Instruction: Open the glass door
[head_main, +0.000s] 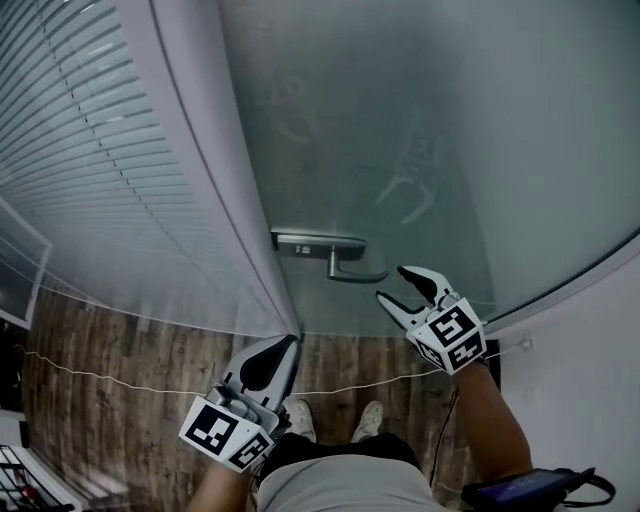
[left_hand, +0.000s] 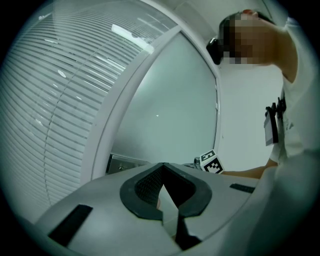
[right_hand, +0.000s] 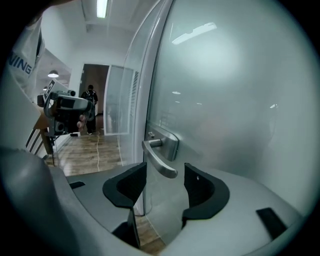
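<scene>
Before the door handle (right_hand: 158, 160), right gripper (right_hand: 165, 176) jaws stand wide, touching nothing; left gripper (left_hand: 163, 171) jaws closed.

The left hand-held gripper (head_main: 286, 344), low in the head view, and the right hand-held gripper (head_main: 392, 284), right of centre, share pale grey shells with black inner pads. Each carries a white cube (head_main: 455, 335) printed with black square markers. The person wears a light shirt (head_main: 340, 490), dark bottoms (head_main: 330, 447) and white shoes (head_main: 300, 420). A badge (left_hand: 272, 125) hangs on a dark strap.

door handle (right_hand: 159, 161) just ahead of spread right tool (right_hand: 165, 176), glass door (head_main: 450, 150) blocking behind, door frame (head_main: 215, 180) leftward
</scene>
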